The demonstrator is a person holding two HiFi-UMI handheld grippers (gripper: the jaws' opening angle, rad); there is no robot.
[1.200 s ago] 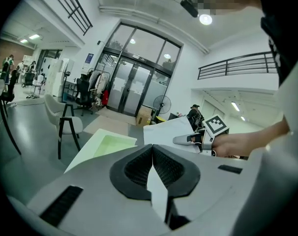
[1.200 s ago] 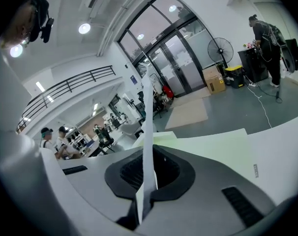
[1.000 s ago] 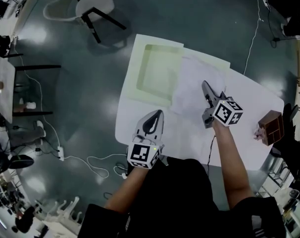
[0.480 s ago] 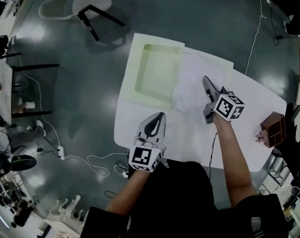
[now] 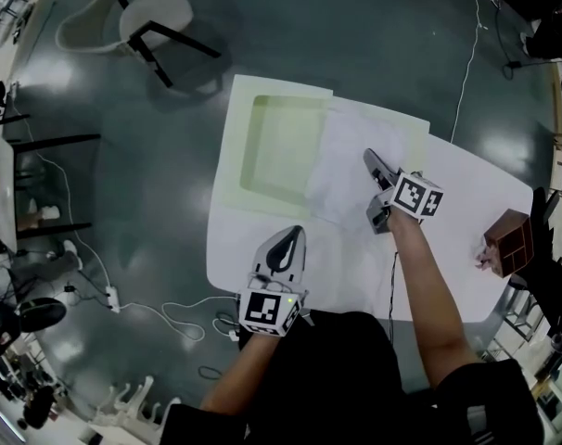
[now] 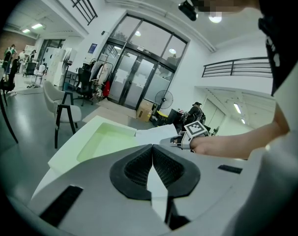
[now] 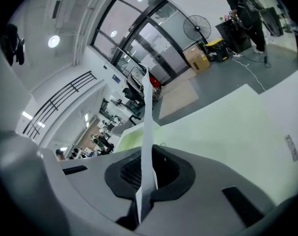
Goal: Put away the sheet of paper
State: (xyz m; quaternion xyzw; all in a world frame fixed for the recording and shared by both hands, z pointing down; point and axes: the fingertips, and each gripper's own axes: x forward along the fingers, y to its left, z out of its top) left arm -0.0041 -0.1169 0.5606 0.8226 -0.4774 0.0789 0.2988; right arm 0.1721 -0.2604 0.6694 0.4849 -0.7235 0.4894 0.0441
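Fingers [image 7: 164, 173] of the right gripper [image 5: 369, 158] stay clenched on 1 edge of the sheet of paper [image 5: 341, 170]. This gripper has lowered the sheet toward the table [image 5: 466, 202], at the right rim of the pale green tray [image 5: 228, 156]. Left gripper [image 5: 290, 237]: jaws closed, empty, near the table's front edge. Judgement: the sheet is nearly placed and release is still pending.

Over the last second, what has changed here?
The right tongs, shut on the sheet of paper, sank a little toward the table and rolled slightly; the sheet now lies flatter by the green tray. Grip unchanged. The left tongs stayed shut and empty at the near edge; tray and wooden box unmoved.
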